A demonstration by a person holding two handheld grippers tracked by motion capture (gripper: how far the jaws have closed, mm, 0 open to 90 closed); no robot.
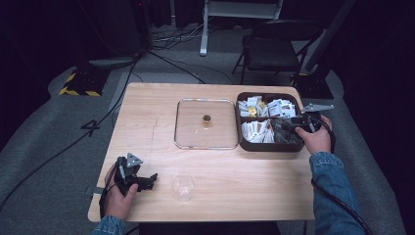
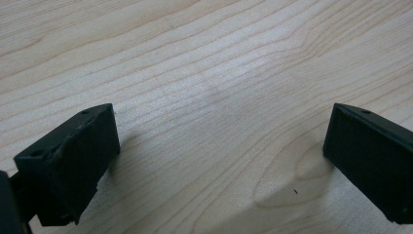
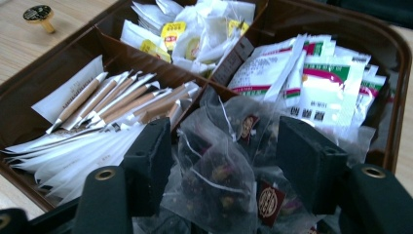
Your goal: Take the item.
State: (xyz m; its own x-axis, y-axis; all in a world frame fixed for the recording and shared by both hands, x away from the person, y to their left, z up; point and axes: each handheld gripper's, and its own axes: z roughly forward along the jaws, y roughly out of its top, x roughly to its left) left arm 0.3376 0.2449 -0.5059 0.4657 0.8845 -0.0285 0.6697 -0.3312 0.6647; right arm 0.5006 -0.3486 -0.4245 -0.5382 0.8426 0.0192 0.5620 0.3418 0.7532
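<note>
A brown divided box (image 1: 244, 145) stands at the table's right side, full of sachets. My right gripper (image 1: 283, 125) reaches into its near right compartment. In the right gripper view the right gripper (image 3: 229, 163) is open, its jaws straddling a clear tea bag pouch (image 3: 219, 180) with dark dried contents. A clear glass cup (image 1: 183, 186) stands near the front edge. Just left of the cup, my left gripper (image 1: 150, 180) rests low and points toward it. In the left gripper view the left gripper (image 2: 219, 161) is open over bare wood with nothing between its jaws.
A square glass lid (image 1: 191, 128) with a small brass knob (image 1: 207, 119) lies flat left of the box. The box (image 3: 397, 73) also holds paper stick packets (image 3: 112, 102), green-and-white sachets (image 3: 316, 78) and yellow-labelled sachets (image 3: 195, 34). A folding chair (image 1: 274, 49) stands behind the table.
</note>
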